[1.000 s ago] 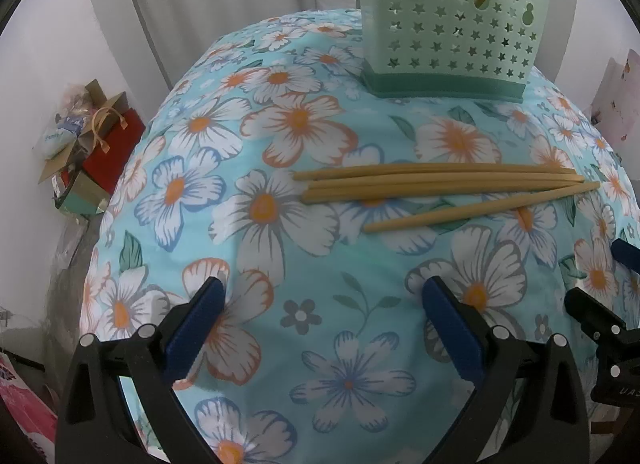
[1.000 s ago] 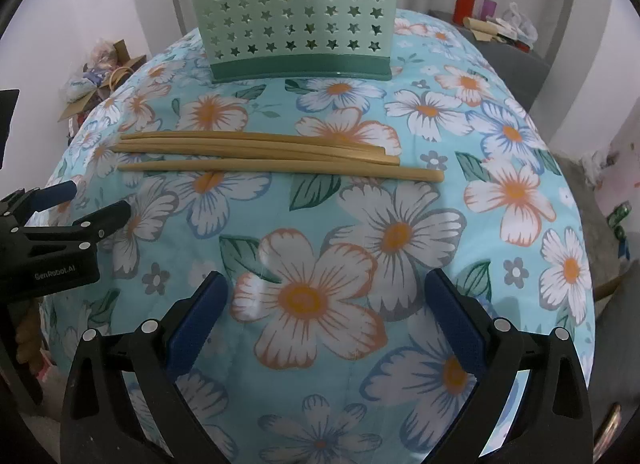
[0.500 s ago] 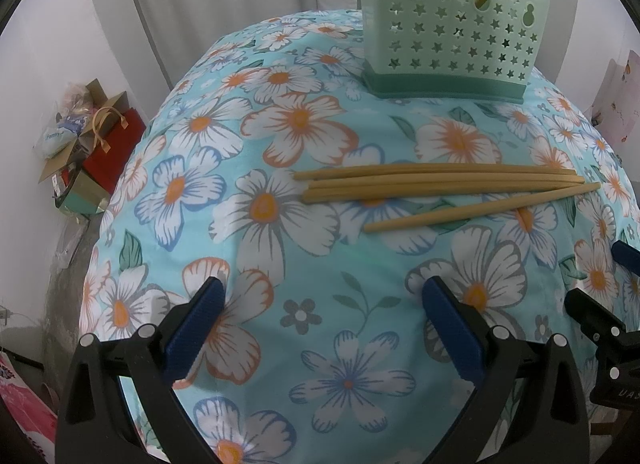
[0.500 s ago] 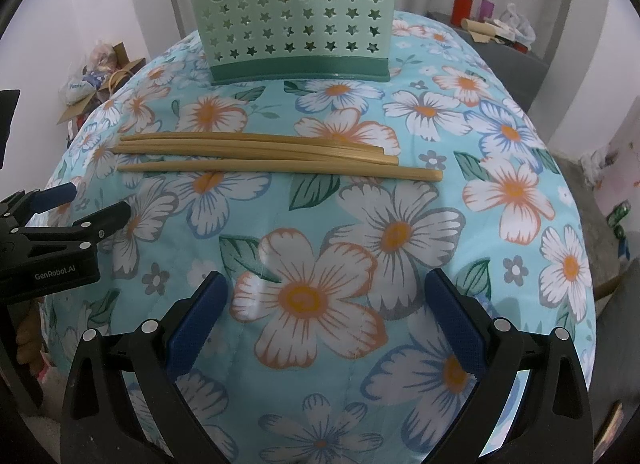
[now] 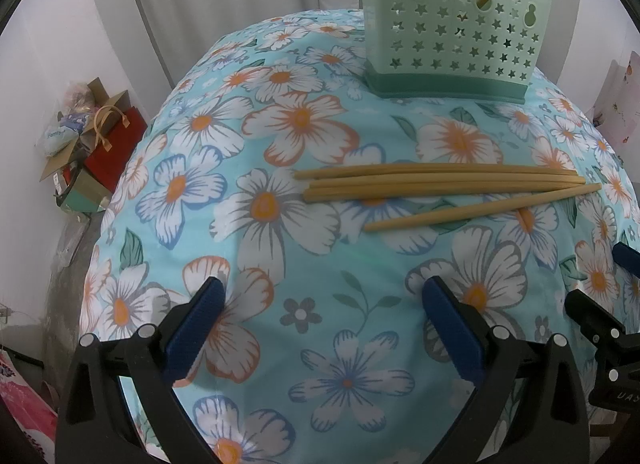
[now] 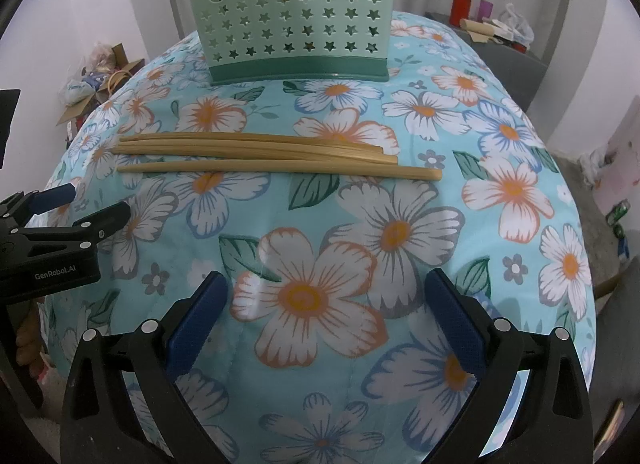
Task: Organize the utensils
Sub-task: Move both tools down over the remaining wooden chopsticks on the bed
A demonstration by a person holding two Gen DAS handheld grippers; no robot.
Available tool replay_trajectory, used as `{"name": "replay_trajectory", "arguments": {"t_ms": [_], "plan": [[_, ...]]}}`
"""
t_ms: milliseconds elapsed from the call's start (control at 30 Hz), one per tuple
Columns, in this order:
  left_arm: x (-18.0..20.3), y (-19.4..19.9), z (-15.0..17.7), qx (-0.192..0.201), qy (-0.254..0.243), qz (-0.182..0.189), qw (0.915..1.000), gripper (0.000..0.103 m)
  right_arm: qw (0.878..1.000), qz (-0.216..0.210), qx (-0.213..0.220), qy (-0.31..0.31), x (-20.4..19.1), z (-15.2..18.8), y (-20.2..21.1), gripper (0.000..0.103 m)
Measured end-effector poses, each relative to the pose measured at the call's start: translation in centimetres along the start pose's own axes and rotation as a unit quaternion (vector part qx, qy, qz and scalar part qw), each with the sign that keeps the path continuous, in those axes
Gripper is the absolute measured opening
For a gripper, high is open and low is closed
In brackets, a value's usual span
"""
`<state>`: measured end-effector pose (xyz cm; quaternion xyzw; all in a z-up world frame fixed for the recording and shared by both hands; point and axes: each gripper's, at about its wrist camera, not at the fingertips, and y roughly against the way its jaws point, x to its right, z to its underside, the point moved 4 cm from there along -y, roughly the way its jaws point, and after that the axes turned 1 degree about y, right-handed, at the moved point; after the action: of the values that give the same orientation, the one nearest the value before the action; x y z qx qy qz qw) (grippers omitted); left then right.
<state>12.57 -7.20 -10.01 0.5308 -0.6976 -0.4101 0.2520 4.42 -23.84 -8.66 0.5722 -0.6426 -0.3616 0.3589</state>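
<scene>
No change over the last second: both wrist views match the earlier frames, chopsticks and caddy in the same spots, neither gripper advanced. Reads as a pause before the first pick, not progress.

Left gripper (image 5: 320, 324): jaws wide open, empty, hovering over the floral tablecloth (image 5: 280, 136) near the table's near edge. Right gripper (image 6: 324, 320): same, wide open and holding nothing, also at the near edge. Each one shows in the other's view off to the side, so they sit side by side, apart.

Chopsticks (image 5: 440, 184): four wooden ones lying flat mid-table, running across, between the grippers and the caddy. Three are bunched and touching along their length; the fourth (image 5: 480, 206) lies just on the near side, angled in the left view so one end closes on the bundle. It's the one nearest both grippers.

Utensil caddy (image 6: 294, 20): mint green, star-perforated, upright at the far edge. Something wooden is already standing in it; can't tell how many pieces or which compartment.

Judgement: task is early, all four sticks left to move. Loose fourth stick is the obvious first grab. Risk: thin round sticks on soft padded cloth, likely to roll or press in under the jaws; the bundle may need separating.
</scene>
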Motion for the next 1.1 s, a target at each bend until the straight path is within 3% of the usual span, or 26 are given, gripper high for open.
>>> {"name": "replay_trajectory", "arguments": {"t_ms": [733,1100], "plan": [[-0.11,0.06,0.28,0.006,0.002,0.008,1.0,0.098,1.0,0.007,0.002,-0.012,0.15,0.23,0.17,0.095],[-0.01,0.33,0.63,0.025,-0.008,0.011,0.9996,0.098,0.999,0.02,0.031,-0.03,0.09,0.89,0.54,0.095]]}}
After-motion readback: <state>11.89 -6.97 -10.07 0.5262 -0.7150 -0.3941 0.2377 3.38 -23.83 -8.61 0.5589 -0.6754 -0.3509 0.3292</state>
